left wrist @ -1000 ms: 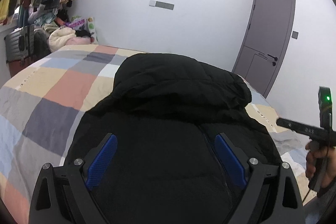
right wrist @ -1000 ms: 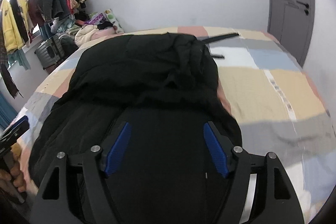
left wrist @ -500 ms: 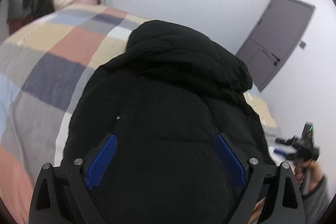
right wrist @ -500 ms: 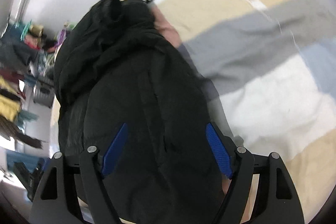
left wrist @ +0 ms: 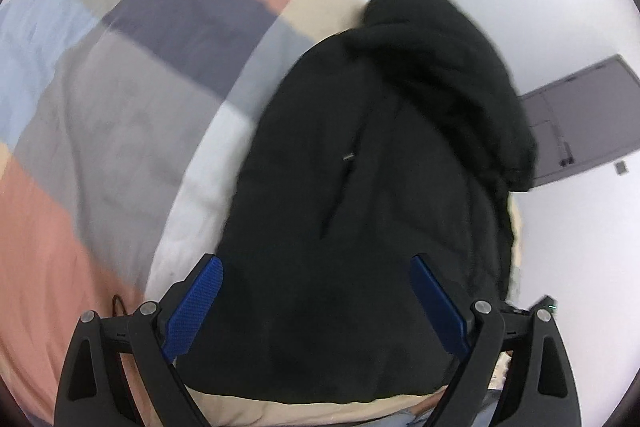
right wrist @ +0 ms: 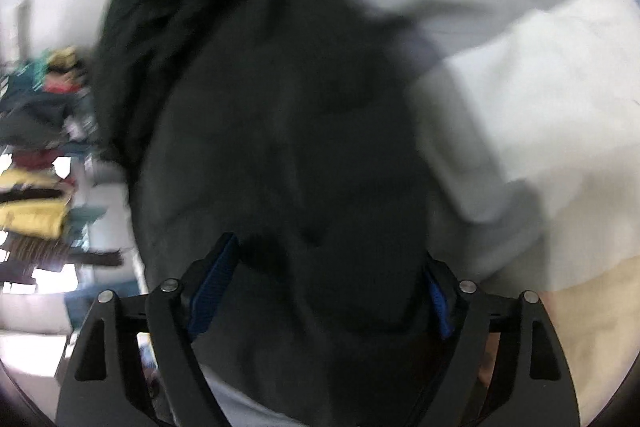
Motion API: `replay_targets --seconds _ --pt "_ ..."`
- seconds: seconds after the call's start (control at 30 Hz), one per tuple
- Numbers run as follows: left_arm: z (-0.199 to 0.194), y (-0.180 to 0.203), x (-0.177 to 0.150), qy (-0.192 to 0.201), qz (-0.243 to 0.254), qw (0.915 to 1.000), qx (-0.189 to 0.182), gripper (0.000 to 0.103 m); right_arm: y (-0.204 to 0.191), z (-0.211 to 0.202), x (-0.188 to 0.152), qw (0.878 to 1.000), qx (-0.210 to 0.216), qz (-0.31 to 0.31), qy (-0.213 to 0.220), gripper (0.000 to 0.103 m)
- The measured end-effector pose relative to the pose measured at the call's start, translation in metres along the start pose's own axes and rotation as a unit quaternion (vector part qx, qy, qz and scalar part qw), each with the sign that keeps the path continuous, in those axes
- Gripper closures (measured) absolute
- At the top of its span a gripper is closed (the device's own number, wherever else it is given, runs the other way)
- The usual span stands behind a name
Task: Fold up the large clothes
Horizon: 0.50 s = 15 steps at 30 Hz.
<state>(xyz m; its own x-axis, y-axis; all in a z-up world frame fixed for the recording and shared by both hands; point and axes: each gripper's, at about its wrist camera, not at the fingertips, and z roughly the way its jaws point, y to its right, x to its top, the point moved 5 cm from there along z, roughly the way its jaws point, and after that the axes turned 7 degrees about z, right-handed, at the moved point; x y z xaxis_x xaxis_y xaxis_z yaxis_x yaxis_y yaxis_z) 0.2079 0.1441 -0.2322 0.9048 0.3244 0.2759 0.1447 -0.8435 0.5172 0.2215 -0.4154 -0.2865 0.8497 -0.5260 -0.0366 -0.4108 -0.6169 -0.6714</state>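
A large black padded jacket [left wrist: 380, 187] lies on the bed with its hood at the far end. It also fills the middle of the right wrist view [right wrist: 280, 147]. My left gripper [left wrist: 316, 303] is open, its blue pads spread over the jacket's near hem. My right gripper [right wrist: 320, 299] is open too, low over the jacket's near end, with black fabric between the spread fingers and partly covering the blue pads. Both views are blurred and tilted.
The bed has a patchwork cover [left wrist: 120, 87] of grey, pink, blue and beige squares. A grey door [left wrist: 580, 123] is in the far wall. Hanging clothes [right wrist: 36, 167] show at the left of the right wrist view.
Both grippers have dropped and tilted down toward the jacket's near end, rolling sideways. The right gripper now has jacket fabric between its fingers. The jacket has not moved.
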Motion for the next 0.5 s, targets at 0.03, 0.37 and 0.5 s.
replay_targets --seconds 0.03,0.37,0.5 --pt "0.003 -0.004 0.000 -0.003 -0.009 1.0000 0.003 0.008 -0.008 -0.002 -0.002 1.000 0.009 -0.015 0.000 0.018" --pt "0.047 -0.029 0.002 -0.078 -0.047 0.9950 0.041 0.008 -0.051 -0.021 -0.016 0.987 0.128 -0.093 0.000 0.017" --pt "0.064 -0.022 -0.001 -0.112 -0.035 0.9929 0.021 0.008 -0.039 -0.002 -0.019 0.993 0.076 -0.086 -0.027 0.017"
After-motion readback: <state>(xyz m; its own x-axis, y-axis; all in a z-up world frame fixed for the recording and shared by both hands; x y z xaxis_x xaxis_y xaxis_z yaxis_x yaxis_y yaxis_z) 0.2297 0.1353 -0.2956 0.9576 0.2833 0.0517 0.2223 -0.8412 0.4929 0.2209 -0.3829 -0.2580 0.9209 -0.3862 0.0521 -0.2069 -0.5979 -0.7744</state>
